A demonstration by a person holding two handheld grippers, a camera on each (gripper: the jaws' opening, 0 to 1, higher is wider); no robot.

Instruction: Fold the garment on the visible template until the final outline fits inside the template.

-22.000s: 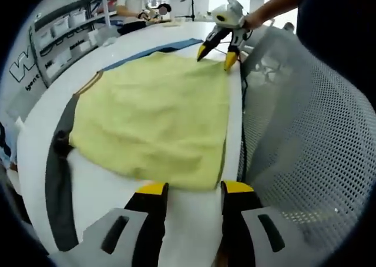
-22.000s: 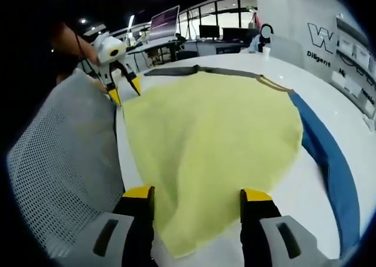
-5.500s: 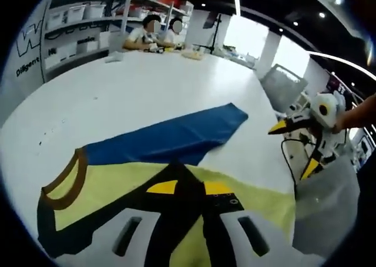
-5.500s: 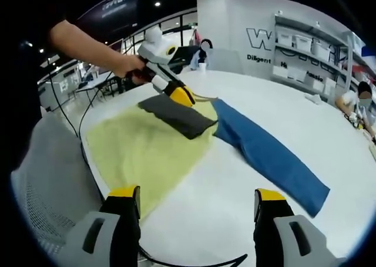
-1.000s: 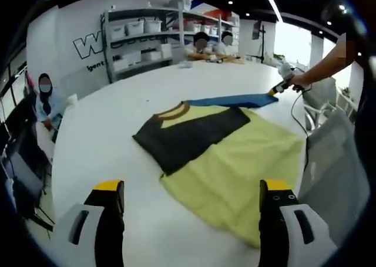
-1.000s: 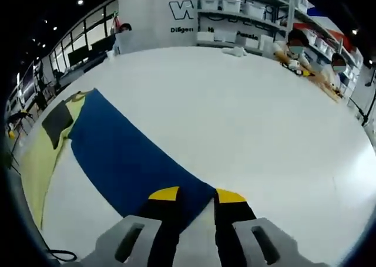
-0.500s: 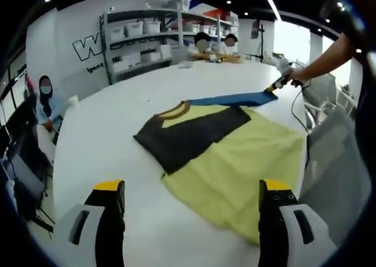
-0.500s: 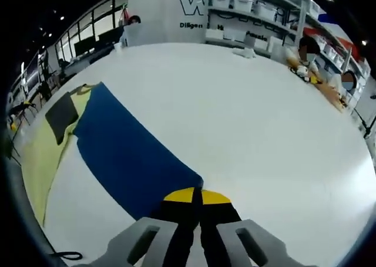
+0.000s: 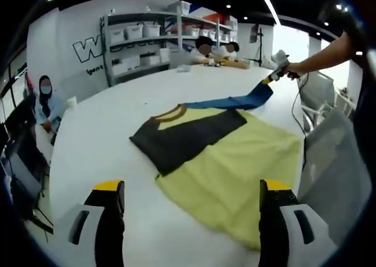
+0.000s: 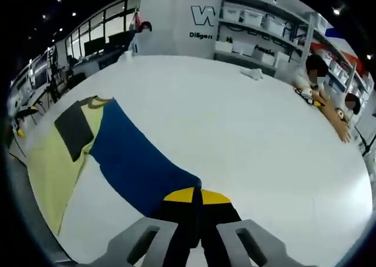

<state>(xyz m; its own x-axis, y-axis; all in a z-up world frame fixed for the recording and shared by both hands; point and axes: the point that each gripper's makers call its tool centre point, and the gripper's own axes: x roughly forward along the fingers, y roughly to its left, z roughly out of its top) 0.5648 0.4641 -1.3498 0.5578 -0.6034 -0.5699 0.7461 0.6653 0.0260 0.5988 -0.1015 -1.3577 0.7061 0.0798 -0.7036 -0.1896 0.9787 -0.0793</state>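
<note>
While the left gripper hangs back with its jaws wide apart and nothing between them, the change of the last half second belongs to the other hand: the blue sleeve, which lay flat on the white table a moment ago, has now come up off the surface at its far end. Seen from the left gripper view, that end rises in a slant to the right gripper, where before it rested level on the tabletop. The right gripper's jaws, which were parted a second ago, are pressed together on the sleeve's tip, so I judge the grasp secured and the fold of this sleeve inward over the yellow body as the step in hand.

Taking the yellow body as landmark: the dark sleeve lies folded across its upper left part, the brown collar sits at its far edge, and the blue sleeve stretches away from the collar side toward the right gripper. The left gripper stands well apart on the body's near side. No template outline can be made out.
</note>
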